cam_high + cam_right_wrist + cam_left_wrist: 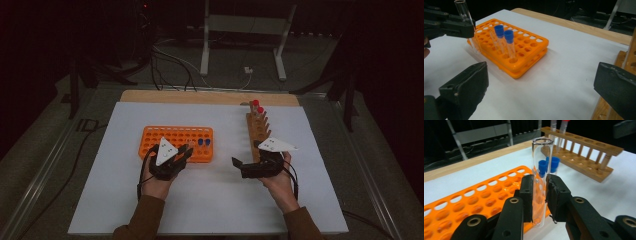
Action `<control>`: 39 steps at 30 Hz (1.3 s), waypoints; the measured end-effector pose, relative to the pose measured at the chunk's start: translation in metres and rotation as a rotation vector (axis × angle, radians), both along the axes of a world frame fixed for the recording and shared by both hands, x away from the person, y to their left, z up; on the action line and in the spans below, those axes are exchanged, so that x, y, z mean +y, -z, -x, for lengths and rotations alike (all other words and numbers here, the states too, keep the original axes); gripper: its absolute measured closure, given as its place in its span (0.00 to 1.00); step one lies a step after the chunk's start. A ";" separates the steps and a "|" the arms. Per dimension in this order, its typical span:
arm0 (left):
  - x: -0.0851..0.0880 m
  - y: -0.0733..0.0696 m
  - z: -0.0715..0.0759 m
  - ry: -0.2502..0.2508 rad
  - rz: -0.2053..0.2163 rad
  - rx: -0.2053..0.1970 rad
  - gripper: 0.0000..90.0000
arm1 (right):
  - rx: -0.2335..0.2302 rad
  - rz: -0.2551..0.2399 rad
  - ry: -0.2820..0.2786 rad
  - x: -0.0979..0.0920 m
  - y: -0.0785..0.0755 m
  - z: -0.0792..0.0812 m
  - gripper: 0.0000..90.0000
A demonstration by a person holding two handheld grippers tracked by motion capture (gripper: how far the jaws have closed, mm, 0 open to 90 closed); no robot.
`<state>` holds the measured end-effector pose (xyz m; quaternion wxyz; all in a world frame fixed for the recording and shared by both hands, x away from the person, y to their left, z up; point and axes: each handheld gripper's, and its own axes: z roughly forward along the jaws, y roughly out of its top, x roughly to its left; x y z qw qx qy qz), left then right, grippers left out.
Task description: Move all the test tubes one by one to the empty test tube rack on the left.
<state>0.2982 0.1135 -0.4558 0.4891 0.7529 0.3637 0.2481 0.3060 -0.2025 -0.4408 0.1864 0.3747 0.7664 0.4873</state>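
My left gripper (541,192) is shut on a clear, uncapped glass test tube (542,175), held upright just off the near right corner of the orange tube rack (474,202). In the high view the left gripper (185,150) sits at the rack's (170,137) front edge. Two blue-capped tubes (203,142) stand in the rack's right end. My right gripper (239,167) is open with nothing between its jaws, beside the near end of the wooden rack (257,132). The right gripper view shows its wide jaws (541,85) facing the orange rack (529,57) and the held tube (467,22).
Two red-capped tubes (257,106) stand at the far end of the wooden rack. A white mat (210,200) covers the wooden table; bare mat lies between the two racks and in front of both hands. Cables and a metal stand lie on the floor beyond.
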 end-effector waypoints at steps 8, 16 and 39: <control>0.008 0.002 -0.009 -0.049 0.008 -0.007 0.84 | -0.004 -0.006 0.007 -0.004 -0.001 0.000 0.00; 0.006 0.008 -0.019 -0.074 0.012 -0.003 0.84 | -0.004 -0.014 0.007 -0.005 -0.001 0.000 0.00; 0.001 0.031 -0.029 -0.075 -0.036 0.066 0.84 | -0.002 -0.013 0.006 -0.007 -0.001 0.000 0.00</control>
